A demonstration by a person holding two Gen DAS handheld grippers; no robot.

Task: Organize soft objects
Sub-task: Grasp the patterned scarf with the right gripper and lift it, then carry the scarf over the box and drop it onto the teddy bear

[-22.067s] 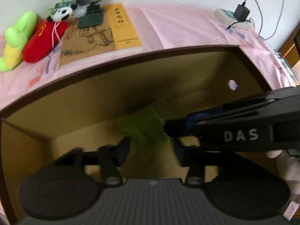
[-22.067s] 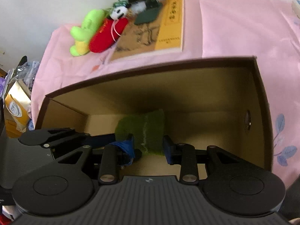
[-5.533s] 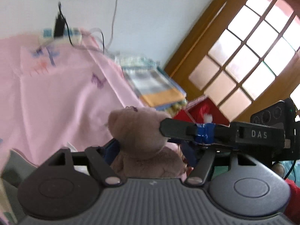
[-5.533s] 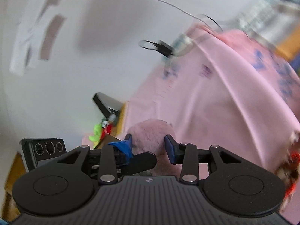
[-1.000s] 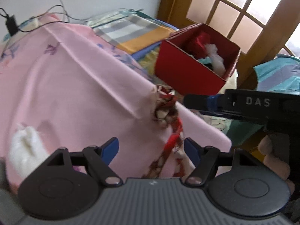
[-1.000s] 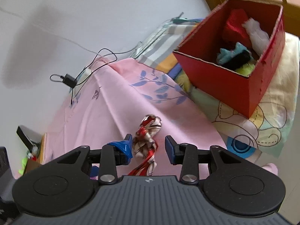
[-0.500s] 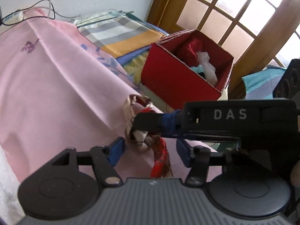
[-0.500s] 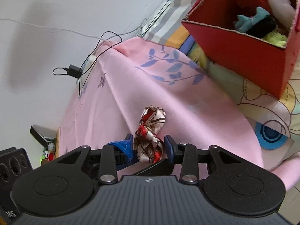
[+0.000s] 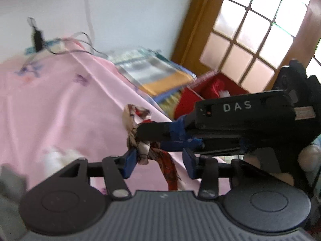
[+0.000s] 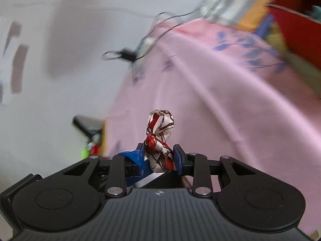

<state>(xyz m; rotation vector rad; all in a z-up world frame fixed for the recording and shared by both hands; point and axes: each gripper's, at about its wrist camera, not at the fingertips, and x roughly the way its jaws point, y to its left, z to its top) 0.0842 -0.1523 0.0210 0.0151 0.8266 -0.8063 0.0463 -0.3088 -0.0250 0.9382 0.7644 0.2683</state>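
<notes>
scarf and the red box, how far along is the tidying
Done: the red box already holds soft items. In hand: the right gripper, jaws just closing, pinches the knotted scarf; the left gripper is open around it. Left: a white fluffy item on the pink cloth.

A domestic room — probably a bedroom or living room — was indicated. A surface was covered by a pink floral cloth (image 9: pixel 60 104), and folded striped bedding (image 9: pixel 158 76) was stacked beside it. A wooden-framed, multi-paned glass door (image 9: pixel 250 26) was seen behind a red box (image 9: pixel 186 104) of soft items. A charger and cables (image 10: pixel 128 55) were trailed along a plain white wall (image 9: pixel 130 10) — household clutter throughout.
</notes>
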